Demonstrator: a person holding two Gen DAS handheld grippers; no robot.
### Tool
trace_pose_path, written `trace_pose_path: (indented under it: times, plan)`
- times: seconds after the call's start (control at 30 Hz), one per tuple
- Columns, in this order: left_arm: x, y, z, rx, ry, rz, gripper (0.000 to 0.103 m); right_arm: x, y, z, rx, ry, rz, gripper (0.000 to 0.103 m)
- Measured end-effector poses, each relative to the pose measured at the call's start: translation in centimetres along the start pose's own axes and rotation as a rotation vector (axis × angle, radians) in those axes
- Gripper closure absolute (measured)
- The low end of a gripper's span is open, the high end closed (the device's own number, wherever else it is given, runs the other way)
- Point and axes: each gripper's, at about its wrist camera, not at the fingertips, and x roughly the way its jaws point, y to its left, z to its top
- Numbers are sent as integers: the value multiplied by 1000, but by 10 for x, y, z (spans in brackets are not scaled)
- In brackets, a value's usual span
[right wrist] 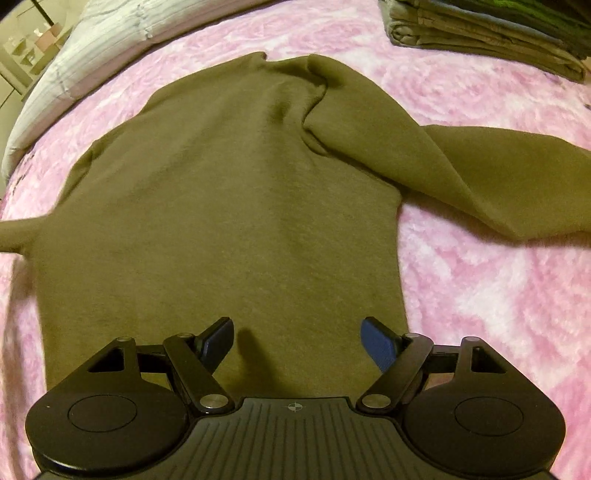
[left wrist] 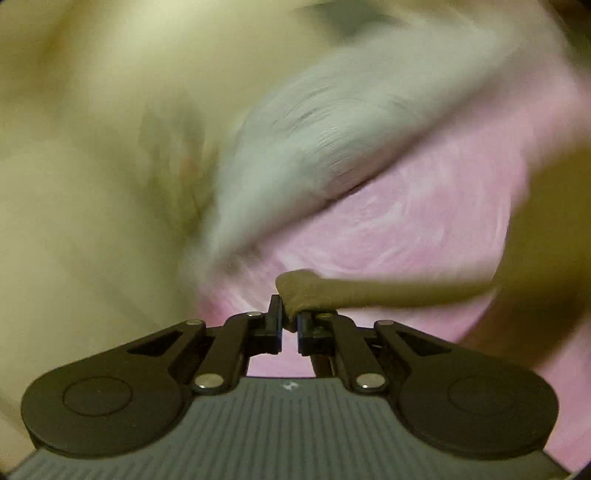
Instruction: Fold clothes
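An olive-green long-sleeved sweater (right wrist: 221, 206) lies flat on a pink fluffy blanket (right wrist: 480, 295), its neck far from me and its right sleeve (right wrist: 498, 177) stretched out to the right. My right gripper (right wrist: 297, 343) is open and empty, just above the sweater's lower hem. In the blurred left wrist view, my left gripper (left wrist: 290, 317) is shut on the end of the sweater's other sleeve (left wrist: 369, 291), which stretches off to the right above the blanket (left wrist: 406, 221).
A grey-white ribbed pillow or bedding (right wrist: 85, 55) lies along the far left edge of the bed. A stack of folded grey and dark clothes (right wrist: 498, 33) sits at the far right. The left wrist view shows blurred cream surfaces (left wrist: 92, 184).
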Motion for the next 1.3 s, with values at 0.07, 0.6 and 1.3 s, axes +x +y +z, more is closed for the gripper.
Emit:
trace_pose_path:
  times: [0.07, 0.6, 1.3]
  plan:
    - [2, -23, -4, 42, 76, -144, 88, 0, 1, -1, -3, 0, -7, 24]
    - [123, 41, -160, -1323, 577, -257, 81, 4, 13, -3, -48, 12, -38, 17]
    - [59, 12, -180, -620, 745, 198, 83, -51, -25, -37, -85, -93, -152, 17]
